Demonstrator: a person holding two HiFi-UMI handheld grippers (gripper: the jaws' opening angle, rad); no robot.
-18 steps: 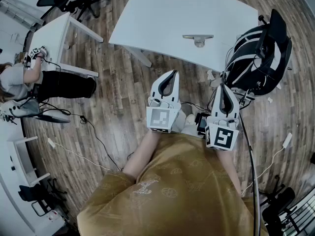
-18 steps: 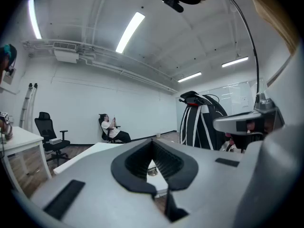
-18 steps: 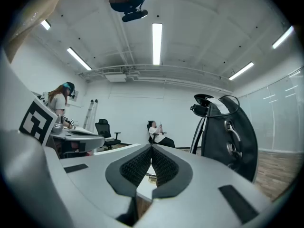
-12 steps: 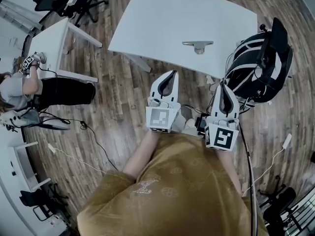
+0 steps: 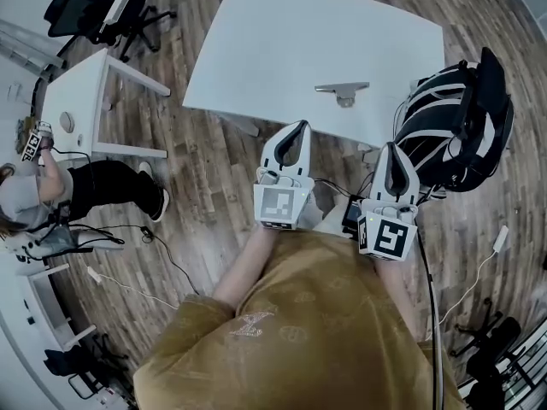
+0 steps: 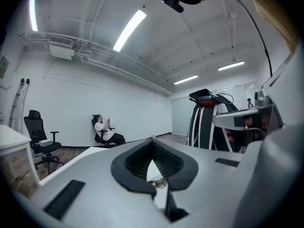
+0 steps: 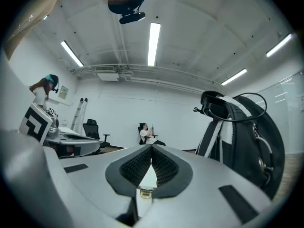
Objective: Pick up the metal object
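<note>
The metal object [image 5: 342,90], a flat grey bar on a short stem, lies on the white table [image 5: 282,41] near its front edge. My left gripper [image 5: 298,127] hangs over the wooden floor just short of that edge, left of the object. My right gripper [image 5: 392,149] is lower and to the object's right. Both point at the table, jaw tips touching, nothing held. In the left gripper view a small piece of metal [image 6: 160,183] shows through the gap under the shut tips [image 6: 152,145]. The right gripper view shows a similar metal piece [image 7: 146,192] below its tips [image 7: 151,148].
A black and white chair [image 5: 457,122] stands right of the table, close to my right gripper. A small white desk [image 5: 94,101] and an office chair [image 5: 94,11] are at the left. A seated person [image 5: 51,199] is at the far left. Cables [image 5: 162,237] run over the floor.
The metal object and table edge now sit lower in the head view, closer to both grippers. The person at the left has shifted away from the small desk. Both grippers stay shut.
</note>
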